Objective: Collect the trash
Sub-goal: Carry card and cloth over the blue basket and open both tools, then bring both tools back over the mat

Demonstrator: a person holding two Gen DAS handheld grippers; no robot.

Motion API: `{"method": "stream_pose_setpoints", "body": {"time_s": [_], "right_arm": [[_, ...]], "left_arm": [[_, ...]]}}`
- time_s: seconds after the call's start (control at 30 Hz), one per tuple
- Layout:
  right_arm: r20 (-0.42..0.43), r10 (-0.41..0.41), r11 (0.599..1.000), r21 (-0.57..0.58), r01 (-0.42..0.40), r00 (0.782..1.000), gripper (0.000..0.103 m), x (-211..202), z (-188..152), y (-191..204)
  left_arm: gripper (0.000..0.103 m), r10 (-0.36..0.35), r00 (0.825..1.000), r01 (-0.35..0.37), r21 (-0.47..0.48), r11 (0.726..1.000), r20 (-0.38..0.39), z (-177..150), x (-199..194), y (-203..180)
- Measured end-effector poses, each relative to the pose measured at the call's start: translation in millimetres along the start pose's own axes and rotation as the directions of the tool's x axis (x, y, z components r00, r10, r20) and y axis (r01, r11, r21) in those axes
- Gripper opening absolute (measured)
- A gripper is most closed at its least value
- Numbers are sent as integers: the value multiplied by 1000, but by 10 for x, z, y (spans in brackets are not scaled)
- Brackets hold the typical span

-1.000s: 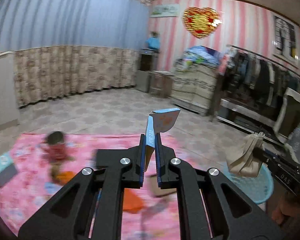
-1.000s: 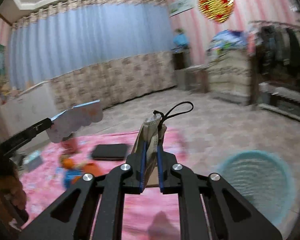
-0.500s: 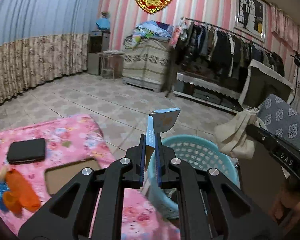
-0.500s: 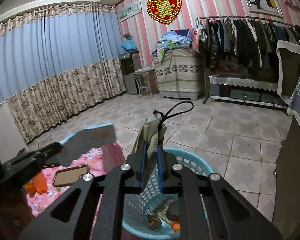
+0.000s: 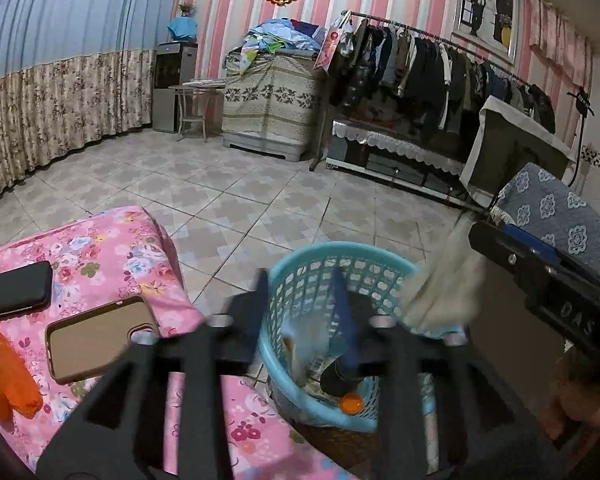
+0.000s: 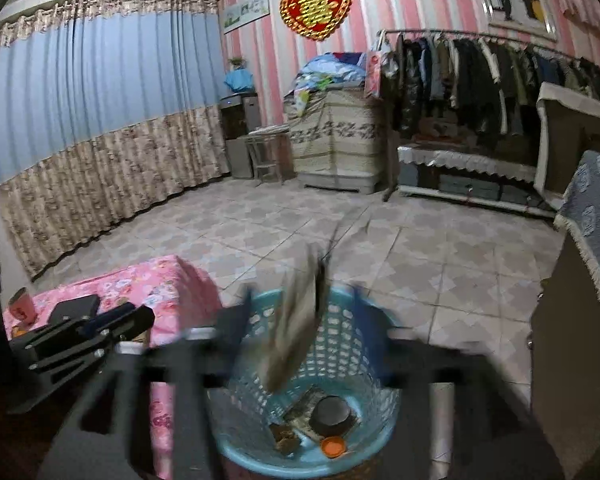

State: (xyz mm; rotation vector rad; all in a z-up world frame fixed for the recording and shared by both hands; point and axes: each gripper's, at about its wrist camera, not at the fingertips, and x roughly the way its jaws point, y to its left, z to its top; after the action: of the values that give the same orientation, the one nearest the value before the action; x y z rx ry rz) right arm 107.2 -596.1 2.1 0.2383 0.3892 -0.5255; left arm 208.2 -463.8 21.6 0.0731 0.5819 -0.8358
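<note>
A light blue plastic basket [image 5: 300, 268] stands beside the pink floral table; it also shows in the right wrist view [image 6: 340, 340]. Both grippers hover over it. My left gripper [image 5: 300, 312] is open and blurred, with a pale scrap [image 5: 304, 344] dropping into the basket. My right gripper [image 6: 300, 320] is open and blurred, and the beige packet with a black loop [image 6: 296, 320] falls between its jaws. In the left wrist view the right gripper [image 5: 540, 276] sits at the right with the beige packet [image 5: 448, 292]. Trash and an orange cap [image 6: 333, 446] lie in the basket's bottom.
On the pink floral cloth [image 5: 112, 248] lie a black case [image 5: 18, 294], a brown phone case [image 5: 100, 336] and orange wrappers [image 5: 8, 376]. A red cup [image 6: 22, 308] stands at the table's far side. A chair with blue patterned cover [image 5: 560, 220] is at the right.
Both grippers have opened over the basket. The blue-and-white paper has left the left gripper and the beige packet is falling from the right one.
</note>
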Motion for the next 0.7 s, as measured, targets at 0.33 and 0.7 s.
{"method": "stream_pose_setpoints", "body": {"time_s": [0.33,0.7], "right_arm": [[44,5,1000,-12,-4,999,88,-97,89,152],[83,158,987,-11,-158,984,99,-146,80,1353]], "left_arm": [[78,112,989,-108,-45,993,92,66,-524,493],[98,521,844,-504,-142,852,130,-282,-2024,2150]]}}
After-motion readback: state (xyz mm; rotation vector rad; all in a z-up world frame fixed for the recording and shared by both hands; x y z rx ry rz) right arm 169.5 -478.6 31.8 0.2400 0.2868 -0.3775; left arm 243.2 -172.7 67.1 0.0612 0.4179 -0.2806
